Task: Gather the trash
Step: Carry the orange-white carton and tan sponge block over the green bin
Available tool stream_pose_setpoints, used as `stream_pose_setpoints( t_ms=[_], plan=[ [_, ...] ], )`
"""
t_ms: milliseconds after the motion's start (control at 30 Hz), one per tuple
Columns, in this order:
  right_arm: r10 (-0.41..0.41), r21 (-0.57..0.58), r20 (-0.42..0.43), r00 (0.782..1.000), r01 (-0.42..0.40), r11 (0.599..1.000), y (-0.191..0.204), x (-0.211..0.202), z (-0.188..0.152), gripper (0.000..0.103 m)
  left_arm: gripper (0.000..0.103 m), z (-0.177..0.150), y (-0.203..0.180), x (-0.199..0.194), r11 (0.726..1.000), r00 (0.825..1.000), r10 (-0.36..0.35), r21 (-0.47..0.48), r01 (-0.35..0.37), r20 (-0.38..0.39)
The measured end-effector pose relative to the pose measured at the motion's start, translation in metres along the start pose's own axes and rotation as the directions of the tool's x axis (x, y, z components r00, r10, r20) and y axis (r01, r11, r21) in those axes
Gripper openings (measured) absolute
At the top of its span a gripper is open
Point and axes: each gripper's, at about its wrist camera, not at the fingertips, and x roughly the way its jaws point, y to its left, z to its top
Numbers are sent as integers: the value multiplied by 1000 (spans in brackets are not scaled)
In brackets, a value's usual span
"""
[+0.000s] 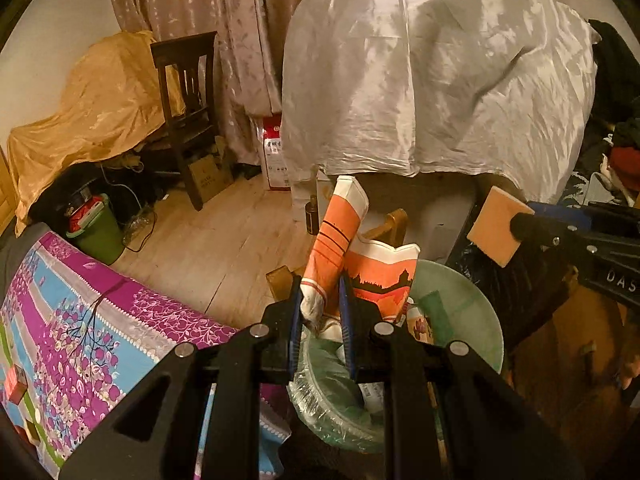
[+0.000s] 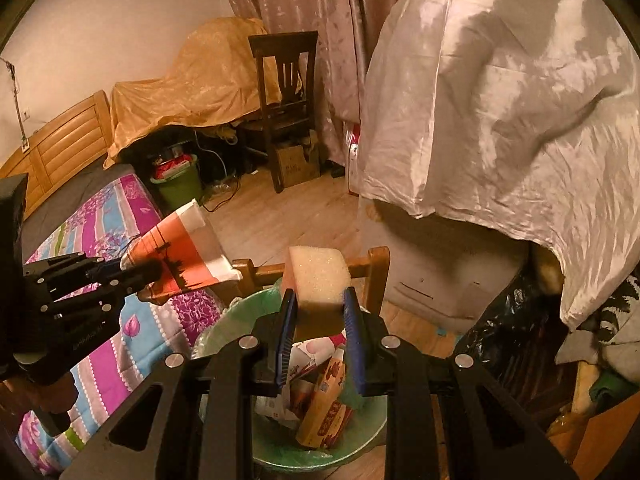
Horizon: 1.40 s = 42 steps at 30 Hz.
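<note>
The left tongs (image 1: 322, 312) pinch a crumpled orange-and-white paper bag (image 1: 340, 248) by its twisted lower end; the rest of the bag stands up and leans toward one o'clock over the bin (image 1: 476, 320). Thin printed paper like this looks very light, limp and easily torn, so a grip on the bunched, crushed part seems the soundest hold, since flat walls would slide or rip. Once let go it should drop slowly and may catch on the rim.

The right tongs (image 2: 319, 312) squeeze a pale sponge (image 2: 318, 272) at its lower edge, the block rising at twelve o'clock above the bin (image 2: 224, 328). The sponge looks light, soft and springy; the pads dent it, and it will likely puff back and bounce on release, so a low release seems wise.

The lined bin sits just beside the bed (image 1: 100, 312), at five o'clock from it in the left view, already holding cartons (image 2: 326, 412) and wrappers
</note>
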Motion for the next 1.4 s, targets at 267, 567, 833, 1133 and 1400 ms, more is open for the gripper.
stream_pose_setpoints(
  t_ms=[267, 567, 833, 1133, 1400],
  plan=[
    [24, 11, -16, 1000, -24, 1000, 2, 4, -2, 25, 16, 2, -3, 2, 1000, 1000, 6, 11, -6, -3],
    [59, 17, -54, 997, -58, 998, 0, 13, -7, 25, 16, 1, -8, 3, 1000, 1000, 6, 26, -6, -4],
    [84, 23, -82, 993, -83, 996, -5, 22, -10, 25, 16, -2, -12, 4, 999, 1000, 4, 41, -4, -11],
    [90, 42, -85, 992, -87, 995, -12, 23, -12, 25, 16, -1, -19, 9, 998, 1000, 0, 57, 1, -20],
    [106, 37, -98, 989, -103, 994, -9, 27, -14, 26, 16, -1, -24, 11, 998, 1000, -16, 64, 18, -27]
  ],
)
